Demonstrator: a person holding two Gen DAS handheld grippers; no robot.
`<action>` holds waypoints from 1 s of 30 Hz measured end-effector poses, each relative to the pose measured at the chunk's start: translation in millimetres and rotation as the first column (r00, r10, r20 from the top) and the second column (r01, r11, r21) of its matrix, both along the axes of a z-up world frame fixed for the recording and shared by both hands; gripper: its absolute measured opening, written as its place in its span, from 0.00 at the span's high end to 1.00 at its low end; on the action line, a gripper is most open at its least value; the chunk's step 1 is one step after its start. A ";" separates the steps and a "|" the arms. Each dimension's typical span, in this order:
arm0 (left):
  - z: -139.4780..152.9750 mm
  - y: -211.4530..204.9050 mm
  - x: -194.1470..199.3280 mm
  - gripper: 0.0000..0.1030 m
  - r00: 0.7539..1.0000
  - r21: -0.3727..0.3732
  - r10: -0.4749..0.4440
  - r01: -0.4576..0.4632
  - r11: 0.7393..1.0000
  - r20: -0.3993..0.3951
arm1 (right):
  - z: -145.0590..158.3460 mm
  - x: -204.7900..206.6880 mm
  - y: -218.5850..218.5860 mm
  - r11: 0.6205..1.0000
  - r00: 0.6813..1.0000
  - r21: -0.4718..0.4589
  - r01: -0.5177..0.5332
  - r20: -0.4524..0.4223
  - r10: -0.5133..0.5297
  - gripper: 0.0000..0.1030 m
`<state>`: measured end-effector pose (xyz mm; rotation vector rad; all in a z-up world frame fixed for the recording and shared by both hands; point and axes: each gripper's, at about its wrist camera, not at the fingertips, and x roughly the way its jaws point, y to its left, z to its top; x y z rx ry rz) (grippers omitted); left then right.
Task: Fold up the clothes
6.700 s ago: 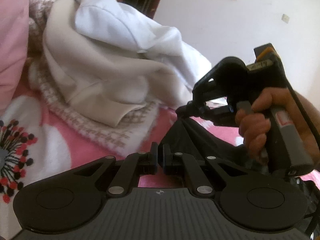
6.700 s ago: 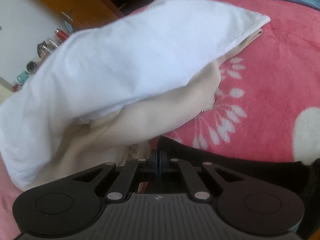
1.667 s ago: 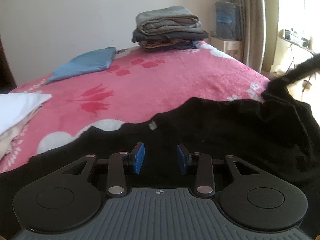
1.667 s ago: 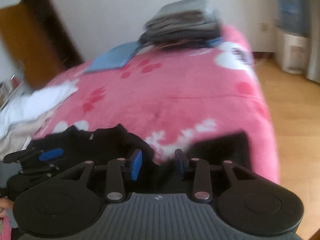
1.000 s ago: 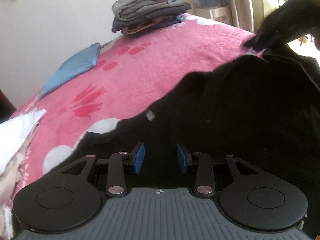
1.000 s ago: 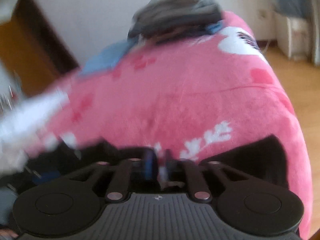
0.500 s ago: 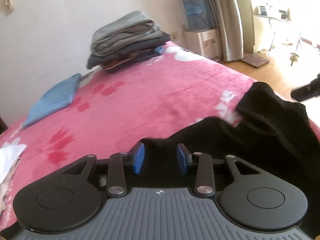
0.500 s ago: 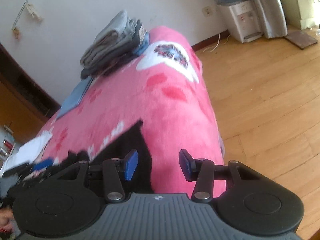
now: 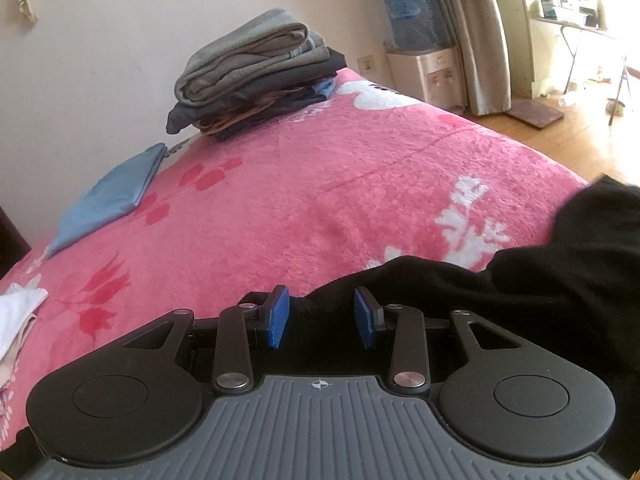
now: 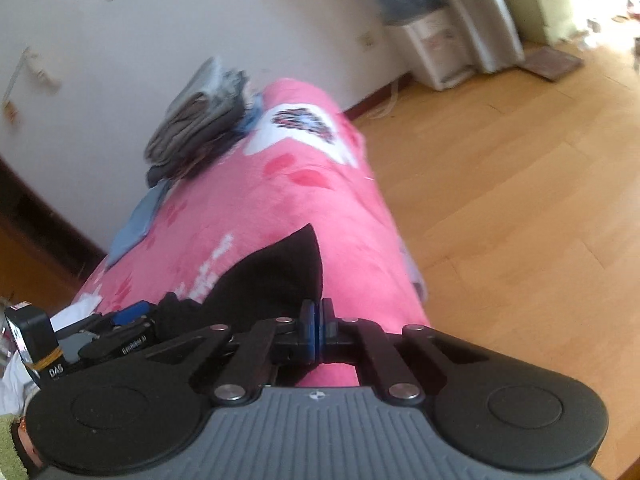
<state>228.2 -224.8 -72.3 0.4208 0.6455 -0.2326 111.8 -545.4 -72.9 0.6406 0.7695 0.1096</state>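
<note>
The black garment [image 9: 532, 280] lay spread over the near right part of the bed [image 9: 320, 184], on its pink flowered blanket, and one corner of it reached toward the bed's right edge. In the left wrist view the left gripper [image 9: 320, 316] hung low over the garment's near edge with its jaws partly apart; dark cloth showed in the gap between the blue pads [image 9: 278, 316], but they did not press on it. In the right wrist view the right gripper [image 10: 318, 330] sat at the bed's right edge, just beside the garment's pointed corner [image 10: 288, 268]. Its jaws were closed, pad against pad. Whether any cloth was caught between them I could not tell, since the black fabric ran behind the left finger and pink blanket showed below the pads.

At the far end of the bed a stack of folded clothes [image 9: 256, 72] stood against the wall. A folded blue cloth [image 9: 108, 196] lay flat to its left and nearer. A white garment [image 9: 20, 308] showed at the near left edge. Beyond the bed's right side was a wooden floor [image 10: 520, 200], with a water dispenser [image 9: 424, 56] standing by a curtain [image 9: 476, 32].
</note>
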 end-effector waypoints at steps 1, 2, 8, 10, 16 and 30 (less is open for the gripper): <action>-0.1 0.0 0.2 0.65 1.000 0.000 0.003 -0.003 1.000 0.001 | -4.3 -4.3 -3.3 1.000 1.000 0.010 0.025 -0.011 -0.025 0.99; -0.3 0.0 0.4 0.65 1.000 -0.001 0.006 -0.006 1.000 0.003 | -10.2 -6.6 -7.5 0.998 0.998 0.027 0.054 -0.030 -0.054 0.99; 0.3 2.7 0.2 0.65 1.000 -0.013 0.006 -0.006 1.000 0.005 | -33.1 -14.3 -17.7 0.987 0.980 0.043 0.156 -0.132 -0.149 0.99; 1.1 4.8 -0.5 0.65 1.000 -0.022 -0.003 0.003 1.000 0.004 | -33.0 -16.1 -22.3 0.982 0.971 -0.001 0.191 -0.147 -0.189 0.97; -0.6 8.6 -4.0 0.65 0.999 -0.014 -0.049 0.049 0.999 0.011 | 16.5 25.9 -2.5 0.984 0.993 -0.152 -0.089 0.066 0.099 0.77; -2.8 9.7 -2.1 0.65 0.997 -0.009 -0.070 0.070 0.997 0.014 | 12.1 117.0 92.7 0.502 0.624 -0.527 -0.686 -0.071 0.778 0.64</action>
